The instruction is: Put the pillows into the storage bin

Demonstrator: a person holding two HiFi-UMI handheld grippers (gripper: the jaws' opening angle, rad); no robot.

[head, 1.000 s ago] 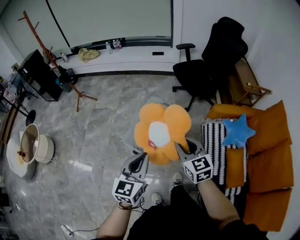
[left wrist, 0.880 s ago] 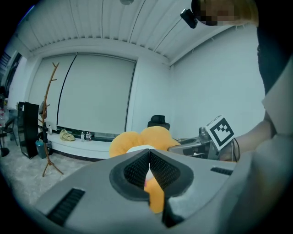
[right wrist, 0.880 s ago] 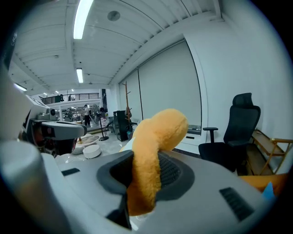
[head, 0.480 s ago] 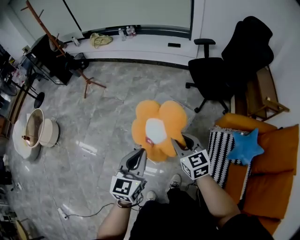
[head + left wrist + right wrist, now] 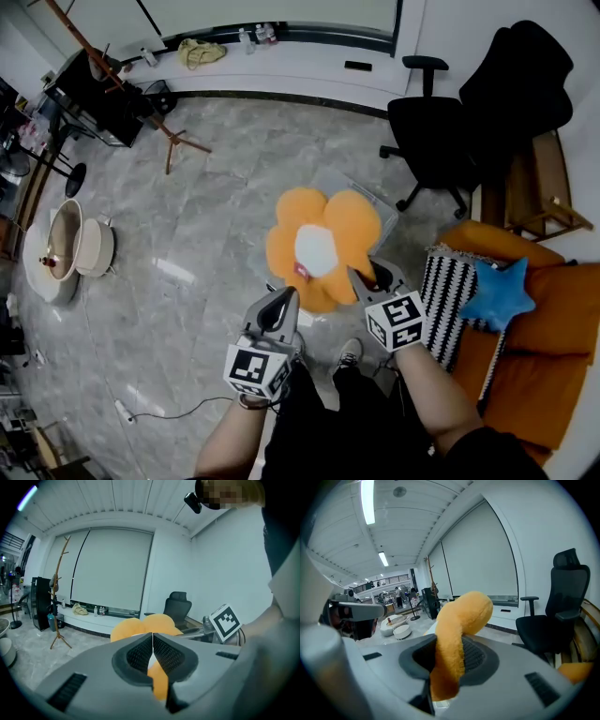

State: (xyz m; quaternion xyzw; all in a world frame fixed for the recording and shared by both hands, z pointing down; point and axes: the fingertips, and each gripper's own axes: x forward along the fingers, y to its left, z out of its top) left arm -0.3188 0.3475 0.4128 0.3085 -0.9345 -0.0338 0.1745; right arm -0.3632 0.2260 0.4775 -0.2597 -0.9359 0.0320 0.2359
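Observation:
An orange flower pillow [image 5: 322, 246] with a white centre hangs in the air between my two grippers. My left gripper [image 5: 281, 305] is shut on its lower left petal; orange plush [image 5: 140, 623] shows beyond and under the closed pads. My right gripper [image 5: 367, 278] is shut on the lower right petal, and a thick orange fold [image 5: 464, 616] rises from between its pads. Behind the pillow, on the floor, a clear storage bin [image 5: 380, 208] is mostly hidden by it. A blue star pillow [image 5: 497, 292] lies on a black-and-white striped pillow [image 5: 448, 305] at the right.
An orange sofa [image 5: 534, 375] fills the lower right. A black office chair [image 5: 441, 131] stands just beyond the bin, with a wooden piece [image 5: 530, 187] to its right. A coat rack [image 5: 141, 103] and round tubs [image 5: 66, 258] stand far left on the grey marble floor [image 5: 187, 244].
Both grippers have carried the flower pillow forward and lower, still gripping it. More of the clear bin now shows behind the pillow.

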